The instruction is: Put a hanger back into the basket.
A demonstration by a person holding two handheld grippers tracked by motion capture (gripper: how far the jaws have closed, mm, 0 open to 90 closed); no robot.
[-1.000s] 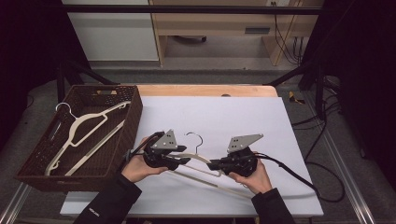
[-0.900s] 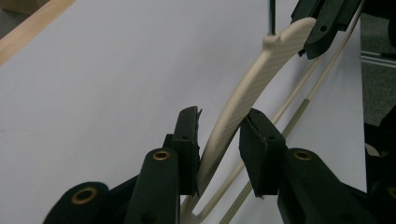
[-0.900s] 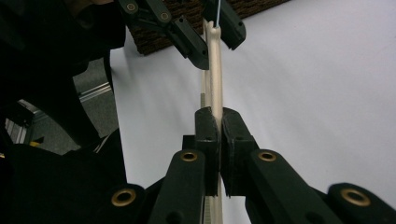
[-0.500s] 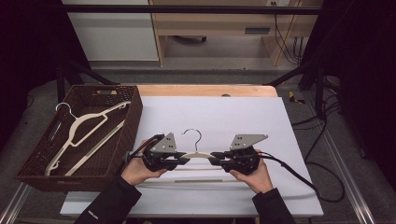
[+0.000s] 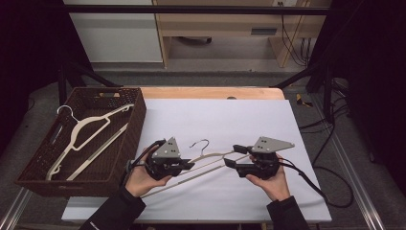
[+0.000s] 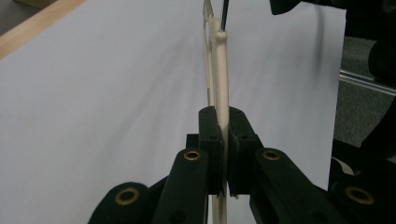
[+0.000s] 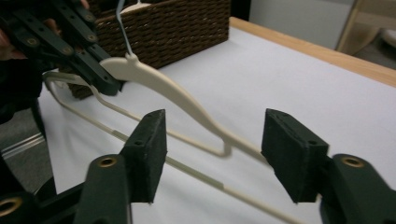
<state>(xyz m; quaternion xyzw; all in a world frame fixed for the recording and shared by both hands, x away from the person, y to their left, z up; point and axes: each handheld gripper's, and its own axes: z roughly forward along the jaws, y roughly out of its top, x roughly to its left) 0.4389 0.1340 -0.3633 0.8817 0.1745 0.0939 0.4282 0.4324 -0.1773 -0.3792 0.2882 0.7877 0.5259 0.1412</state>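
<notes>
one cream plastic hanger (image 5: pixel 210 165) is held just above the white surface (image 5: pixel 225 120), to the right of the brown woven basket (image 5: pixel 129 143). it is judged to be light and fairly stiff, with thin rods that may flex, and its smooth finish is expected to be slippery under the pads. the left gripper (image 6: pixel 223 149) is clamped on the hanger's shoulder arm, the pads pressed flat against both sides of it, as seen in the left gripper view. the right gripper (image 7: pixel 212 156) has just been opening; its jaws stand apart with the other end of the hanger between them, untouched by either pad. the wire hook (image 5: pixel 201 143) rises from the neck and is judged a poor place to take hold, since it may turn. the broad shoulder arm is judged the sounder hold. with one end alone gripped, the free end is likely to sag or swing. a second hanger (image 5: pixel 86 136) lies inside the basket.
</notes>
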